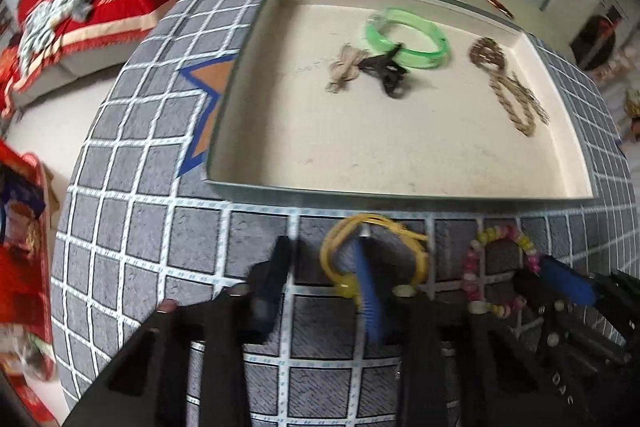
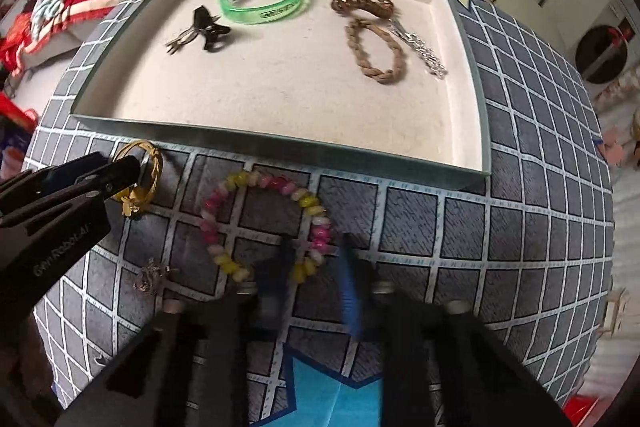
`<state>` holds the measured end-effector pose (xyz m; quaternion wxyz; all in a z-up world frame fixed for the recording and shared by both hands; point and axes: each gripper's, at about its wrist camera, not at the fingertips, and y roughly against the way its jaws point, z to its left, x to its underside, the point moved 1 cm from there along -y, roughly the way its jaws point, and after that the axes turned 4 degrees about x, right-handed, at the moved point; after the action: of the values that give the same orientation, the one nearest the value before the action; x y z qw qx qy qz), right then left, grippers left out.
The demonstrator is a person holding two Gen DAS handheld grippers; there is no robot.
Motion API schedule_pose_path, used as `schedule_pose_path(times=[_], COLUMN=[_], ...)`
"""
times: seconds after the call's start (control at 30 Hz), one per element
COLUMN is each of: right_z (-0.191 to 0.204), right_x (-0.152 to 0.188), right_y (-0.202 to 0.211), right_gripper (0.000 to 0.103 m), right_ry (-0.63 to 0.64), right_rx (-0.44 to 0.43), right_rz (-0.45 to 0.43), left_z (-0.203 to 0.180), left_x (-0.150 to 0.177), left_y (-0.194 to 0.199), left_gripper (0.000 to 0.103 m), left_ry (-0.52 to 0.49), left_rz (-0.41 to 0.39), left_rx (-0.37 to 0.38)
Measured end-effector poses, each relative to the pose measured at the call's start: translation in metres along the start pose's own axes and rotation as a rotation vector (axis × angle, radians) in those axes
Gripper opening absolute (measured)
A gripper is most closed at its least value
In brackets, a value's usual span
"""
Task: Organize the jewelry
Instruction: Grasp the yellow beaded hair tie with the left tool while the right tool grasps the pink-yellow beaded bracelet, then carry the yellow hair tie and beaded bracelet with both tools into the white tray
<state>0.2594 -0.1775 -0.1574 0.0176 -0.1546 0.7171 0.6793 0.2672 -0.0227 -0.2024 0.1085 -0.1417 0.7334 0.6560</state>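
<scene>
Now, two bracelets are in play on the grey grid-patterned cloth (image 2: 520, 227), both lying just short of the tray (image 2: 280, 139). The beaded bracelet (image 2: 264, 223), pink and yellow, lies flat with its near arc running between the right gripper (image 2: 316, 267)'s blue-padded fingers (image 2: 350, 291): one finger sits inside the loop, the other outside. Those fingers stand apart, a clear gap between them, nothing clamped yet.

Over to the left gripper (image 1: 326, 267): the yellow cord bracelet (image 1: 372, 251) is looped around its right-hand finger (image 1: 368, 291), the other finger standing off to the left. The jaws are spread wide, and I cannot tell whether that finger is bearing on the cord or merely threaded through it.

To do this well, I'd say each gripper wants to close squarely across one strand, pads pressing the beads or cord, not the cloth beneath. Beads may roll out of a shallow pinch, so a bite at mid-pad looks safer. The lift should clear the tray's near wall, just ahead of both sets of fingertips.

Beyond that wall, the cream floor already holds a green bangle (image 2: 262, 1), a black hair clip (image 2: 210, 27), a twisted brown rope bracelet (image 2: 376, 47) and a silvery chain (image 2: 420, 47). The open patch nearest the fingertips looks the easy landing spot.

A small dark charm (image 2: 150, 277) lies on the cloth left of the right gripper.
</scene>
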Motion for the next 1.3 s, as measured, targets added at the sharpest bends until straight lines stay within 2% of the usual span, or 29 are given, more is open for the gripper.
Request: schedule_pose_path(times=[0.03,0.07,0.17,0.3,0.8,1.3], right_z=[0.003,0.002,-0.004,-0.014,-0.048,-0.065], right_x=[-0.001,-0.002,0.001,0.006,0.016,0.007], right_y=[0.000,0.000,0.002,0.011,0.040,0.072], right_gripper=[0.011,0.010,0.010,0.010,0.010,0.010], right_ry=[0.000,-0.004,-0.021,-0.054,-0.188,-0.226], right_rx=[-0.002,-0.008,-0.025,-0.063,-0.171,-0.213], right_rz=[0.002,0.002,-0.001,-0.021,-0.042,-0.095], left_z=[-0.002,-0.003,-0.002,0.001,0.033,0.033], left_x=[0.000,0.001,0.004,0.011,0.027,0.010], left_y=[0.000,0.000,0.002,0.010,0.065,0.107], left_gripper=[0.019,0.017,0.017,0.017,0.017,0.017], left_ry=[-0.010,-0.017,-0.007,0.000,-0.002,-0.028], left_rz=[0.001,0.006,0.015,0.010,-0.038,-0.111], left_rx=[0.014,0.027,0.087,0.125,0.185,0.220])
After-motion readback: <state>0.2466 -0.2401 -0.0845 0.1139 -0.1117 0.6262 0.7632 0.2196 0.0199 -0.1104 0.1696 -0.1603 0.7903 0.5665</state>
